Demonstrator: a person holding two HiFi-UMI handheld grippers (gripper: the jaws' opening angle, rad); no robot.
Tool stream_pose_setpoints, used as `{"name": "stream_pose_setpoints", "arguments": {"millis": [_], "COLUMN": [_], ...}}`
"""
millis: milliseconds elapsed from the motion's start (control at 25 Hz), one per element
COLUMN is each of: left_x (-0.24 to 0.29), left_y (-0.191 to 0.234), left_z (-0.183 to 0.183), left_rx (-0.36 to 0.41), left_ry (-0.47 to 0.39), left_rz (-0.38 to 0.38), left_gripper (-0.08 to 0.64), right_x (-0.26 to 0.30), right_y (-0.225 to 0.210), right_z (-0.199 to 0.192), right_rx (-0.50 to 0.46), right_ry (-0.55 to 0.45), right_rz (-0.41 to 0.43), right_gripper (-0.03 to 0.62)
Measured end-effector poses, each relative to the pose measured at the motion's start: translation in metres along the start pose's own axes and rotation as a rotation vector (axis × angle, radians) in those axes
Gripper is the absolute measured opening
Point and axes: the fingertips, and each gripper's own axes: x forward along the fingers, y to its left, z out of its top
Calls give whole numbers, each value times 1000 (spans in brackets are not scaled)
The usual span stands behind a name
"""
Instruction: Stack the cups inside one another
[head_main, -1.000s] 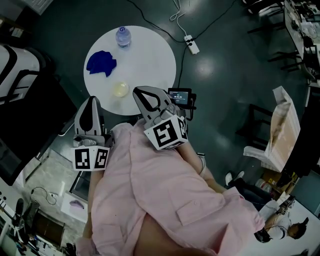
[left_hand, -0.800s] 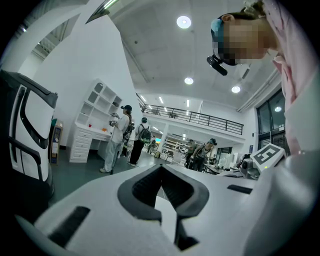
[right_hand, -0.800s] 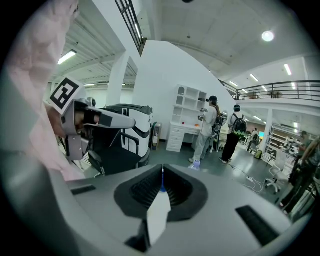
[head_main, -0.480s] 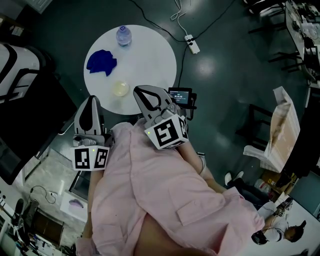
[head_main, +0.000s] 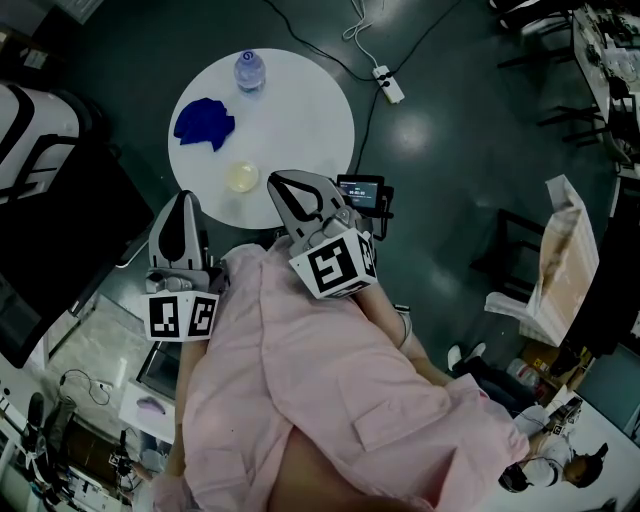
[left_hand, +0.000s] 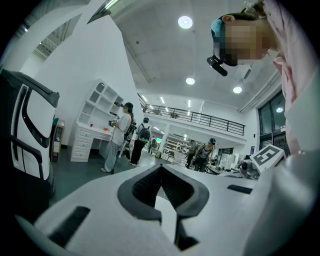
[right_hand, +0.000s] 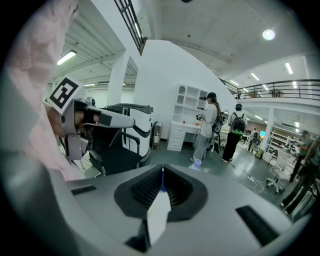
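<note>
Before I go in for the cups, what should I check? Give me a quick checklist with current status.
1. Left gripper empty: ok, jaws together, nothing between them.
2. Right gripper empty: ok, jaws together, nothing between them.
3. Jaws open for a grasp: not ok, both are shut.
4. Cup on the round table, within view: ok, near the edge closest to the person.
5. Separate cups left to nest: cannot tell, only one pale round shape shows from above.
6. Blue cloth and water bottle clear of the cup: ok, both lie apart from it.
</note>
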Motion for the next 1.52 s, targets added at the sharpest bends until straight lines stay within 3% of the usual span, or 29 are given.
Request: {"name": "stream_pose_setpoints", "arguments": {"millis": [1520], "left_x": [-1], "left_y": [3], "left_z": [1], "left_rx": [-5], "left_ry": [3], "left_rz": [11], "left_gripper": [9], "right_x": [1], "right_y": [-1], "right_z": [0], "right_rx": [9], "right_ry": [4], "right_rz": [5], "right_gripper": [32]}}
